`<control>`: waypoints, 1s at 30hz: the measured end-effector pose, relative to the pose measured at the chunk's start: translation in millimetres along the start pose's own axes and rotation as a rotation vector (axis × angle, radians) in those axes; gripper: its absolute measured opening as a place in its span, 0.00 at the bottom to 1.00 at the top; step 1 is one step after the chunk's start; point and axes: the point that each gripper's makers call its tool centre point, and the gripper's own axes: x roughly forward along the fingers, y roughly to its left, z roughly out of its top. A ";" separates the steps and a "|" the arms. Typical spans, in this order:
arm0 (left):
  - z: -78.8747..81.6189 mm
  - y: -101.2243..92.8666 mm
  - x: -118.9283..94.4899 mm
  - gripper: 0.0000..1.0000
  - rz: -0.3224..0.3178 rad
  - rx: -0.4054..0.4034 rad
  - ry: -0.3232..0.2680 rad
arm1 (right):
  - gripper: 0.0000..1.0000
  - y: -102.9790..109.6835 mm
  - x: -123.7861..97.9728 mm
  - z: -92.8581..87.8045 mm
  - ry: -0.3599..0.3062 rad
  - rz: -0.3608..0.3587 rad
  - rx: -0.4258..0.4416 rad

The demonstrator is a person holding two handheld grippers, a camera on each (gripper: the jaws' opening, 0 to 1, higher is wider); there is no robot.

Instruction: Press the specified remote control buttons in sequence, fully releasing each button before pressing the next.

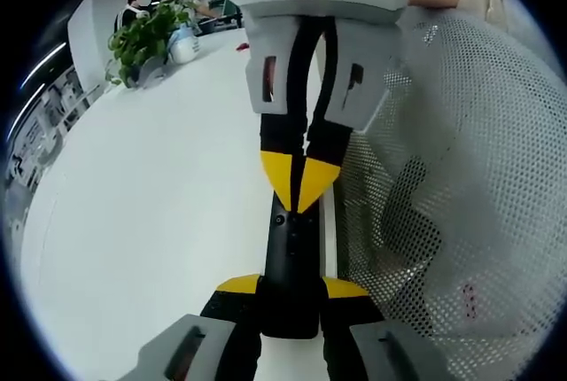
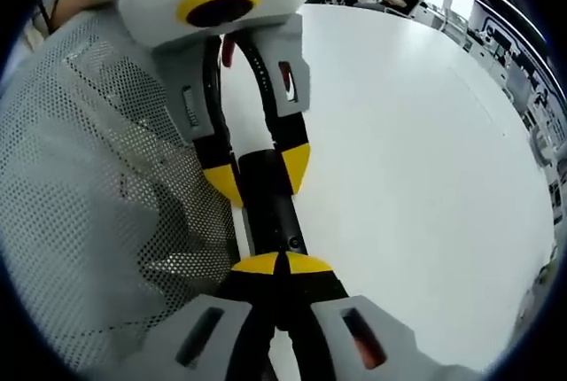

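1. Slim black remote control (image 1: 291,257) sits above the white worktop (image 1: 151,221), clamped at one end by the left hand-held gripper (image 1: 291,291).
2. Right hand-held gripper (image 2: 282,264) is clenched, yellow tips meeting on the remote's button face (beside a white mesh basket (image 2: 89,204)).
3. Judgement: press squarely, lift fully clear before the next button.

Remote control (image 1: 291,261): 1 slim black bar-shaped handset, matte, with a small round button near its upper end. Held off the white surface, button face toward the camera, long axis running along the jaws. In the right gripper view (image 2: 273,213) it appears as a dark rounded bar.
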 end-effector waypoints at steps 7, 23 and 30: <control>-0.1 0.1 0.1 0.25 0.000 0.003 0.011 | 0.00 1.4 0.5 -0.4 0.022 -0.015 -0.016; 0.3 0.5 0.2 0.25 -0.001 -0.004 0.005 | 0.01 1.7 -1.4 -1.5 -0.019 0.013 0.036; 0.5 0.3 0.2 0.25 0.001 -0.005 0.004 | 0.03 4.0 -1.7 -1.6 -0.008 0.013 -0.008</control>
